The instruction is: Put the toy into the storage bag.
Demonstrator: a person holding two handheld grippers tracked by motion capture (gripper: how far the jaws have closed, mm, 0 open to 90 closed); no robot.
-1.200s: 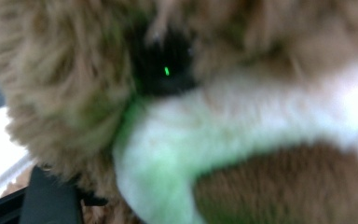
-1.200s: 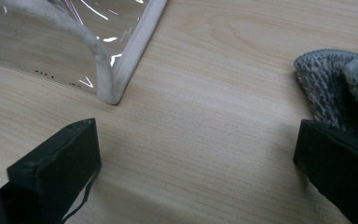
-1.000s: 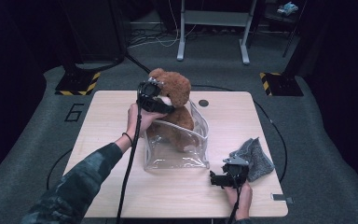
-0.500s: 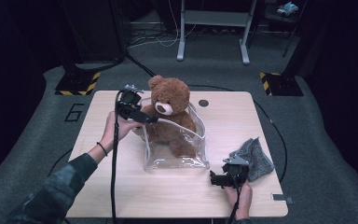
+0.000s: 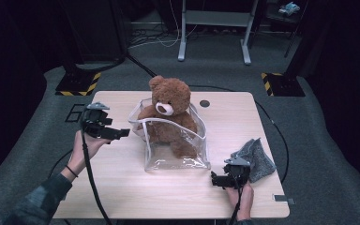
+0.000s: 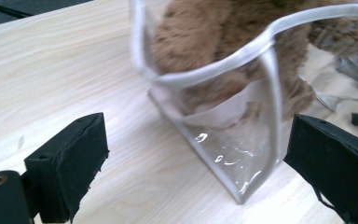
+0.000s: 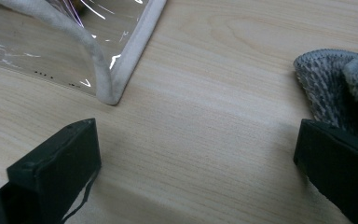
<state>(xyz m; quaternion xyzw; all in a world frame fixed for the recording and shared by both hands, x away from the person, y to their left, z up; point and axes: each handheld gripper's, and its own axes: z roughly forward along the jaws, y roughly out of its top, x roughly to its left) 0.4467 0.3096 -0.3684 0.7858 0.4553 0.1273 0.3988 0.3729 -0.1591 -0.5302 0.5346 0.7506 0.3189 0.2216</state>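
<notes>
A brown teddy bear [image 5: 168,105] sits upright in a clear plastic bag with white trim [image 5: 176,157] at the middle of the table [image 5: 122,187]. My left gripper [image 5: 122,133] hovers left of the bag, pointing at it. Its jaws have just been opening and stand wide with nothing between them. In the left gripper view the left gripper [image 6: 196,158] faces the bag's corner [image 6: 242,154] and the bear's fur [image 6: 214,28]. My right gripper [image 5: 214,179] rests open near the front right, between the bag's corner [image 7: 121,60] and a crumpled grey cloth [image 5: 258,157].
A small black round grommet [image 5: 205,103] sits in the tabletop behind the bag. Beyond the table stand a metal frame's legs [image 5: 213,28] and two yellow-and-black striped floor bases [image 5: 77,84]. Cables trail from both grippers toward the front edge.
My left gripper drew away from the bear's head, moving left and slightly down to the left of the bag. The bear's head now shows uncovered. The right gripper stayed put.
</notes>
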